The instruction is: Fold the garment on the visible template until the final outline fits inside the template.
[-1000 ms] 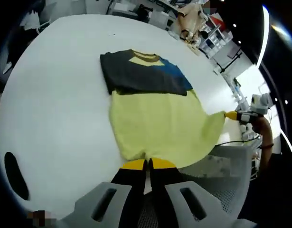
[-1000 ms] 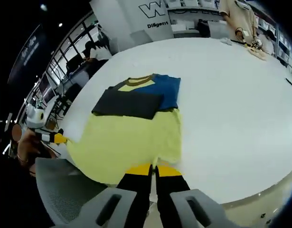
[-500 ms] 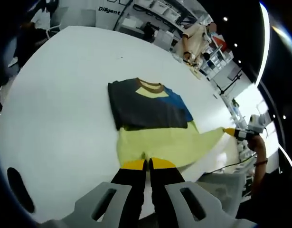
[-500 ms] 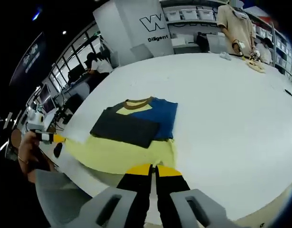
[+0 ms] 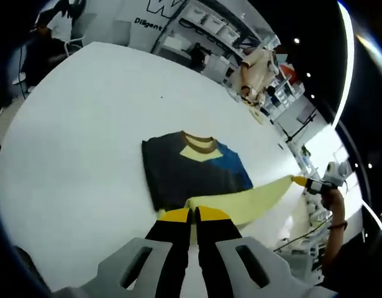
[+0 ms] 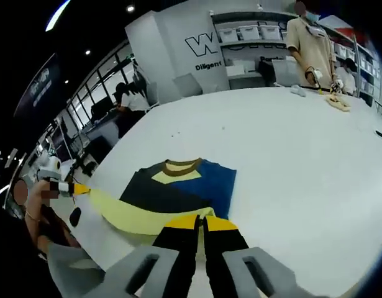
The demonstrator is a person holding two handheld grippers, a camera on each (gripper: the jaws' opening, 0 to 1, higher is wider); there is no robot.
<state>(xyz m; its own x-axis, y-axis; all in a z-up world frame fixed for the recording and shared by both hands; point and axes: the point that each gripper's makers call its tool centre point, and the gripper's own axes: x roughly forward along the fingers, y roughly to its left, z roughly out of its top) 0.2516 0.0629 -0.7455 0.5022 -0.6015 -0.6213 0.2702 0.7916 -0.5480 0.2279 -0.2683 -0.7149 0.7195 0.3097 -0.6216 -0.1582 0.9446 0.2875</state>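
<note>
Right now, step in hand: I judge I am carrying the yellow hem [image 5: 240, 208] up over the garment [image 5: 194, 174] for the bottom-to-top fold.
Garment: it lies on the white table [image 5: 79, 124], collar [image 5: 200, 144] on the far side, dark panel and blue panel showing, the yellow lower part lifted toward me.
Left gripper [image 5: 192, 215]: jaws pressed together, pinching one corner of the hem.
Right gripper [image 6: 201, 221]: jaws pressed together too, pinching the other corner; I also see it at the far end of the hem from the left gripper view [image 5: 300, 181].
Template: I cannot make out its outline on the table.
Doing it well: I would keep both corners level and the hem taut between them, carry it toward the collar, and lay it down square to the side edges.
Risk: slack in the middle may leave a crease.
</note>
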